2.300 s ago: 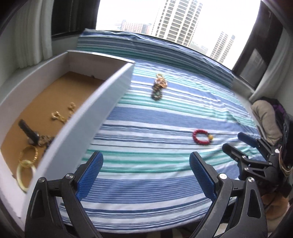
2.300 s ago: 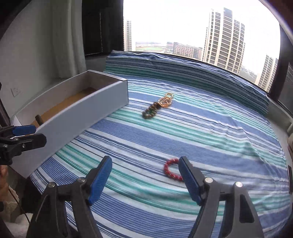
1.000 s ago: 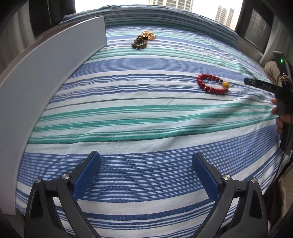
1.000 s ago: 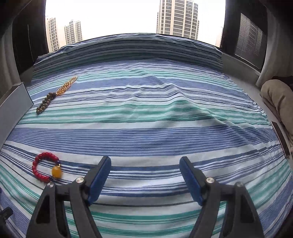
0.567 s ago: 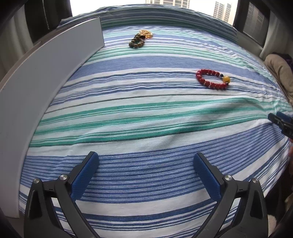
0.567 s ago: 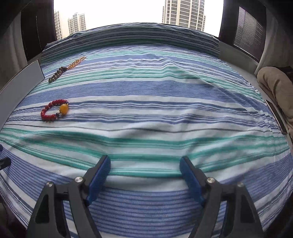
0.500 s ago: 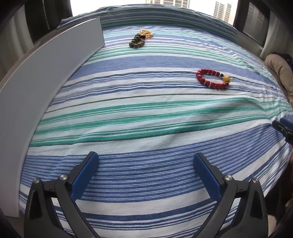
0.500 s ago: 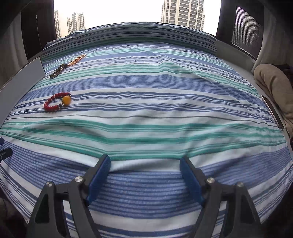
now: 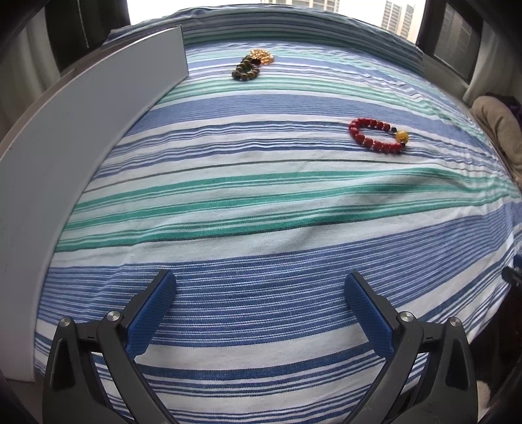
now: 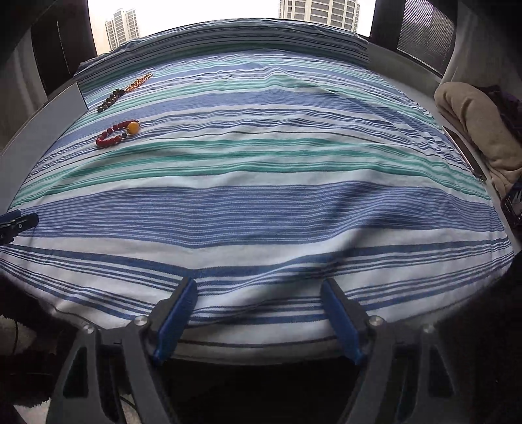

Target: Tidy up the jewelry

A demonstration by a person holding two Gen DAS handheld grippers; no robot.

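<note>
at the bottom of the left wrist view the left gripper [image 9: 259, 306] hangs over the striped bedsheet [image 9: 277, 228] with its blue-padded jaws spread wide and nothing between them. in the right wrist view the right gripper [image 10: 259, 313] sits at the bottom of the frame over the near edge of the same sheet, its jaws likewise wide apart and empty. one blue-tipped finger of the left gripper pokes in at the left edge of the right wrist view, and a small part of the right gripper shows at the right edge of the left wrist view. farther up, right of centre in the left wrist view, a red bead bracelet [image 9: 378, 135] with one yellow bead lies flat on a blue stripe; the right wrist view shows it in the upper left. along the left side of the left wrist view runs the grey outer wall of a box [image 9: 81, 130], its inside hidden from here. beyond the box's far corner, near the top centre, a dark bead bracelet [image 9: 246, 69] lies touching a gold chain [image 9: 261, 56]. in the upper right corner a beige cloth bundle [image 9: 499, 127] rests beside the bed, and high-rise buildings [image 10: 318, 9] show through the window at the top.
</note>
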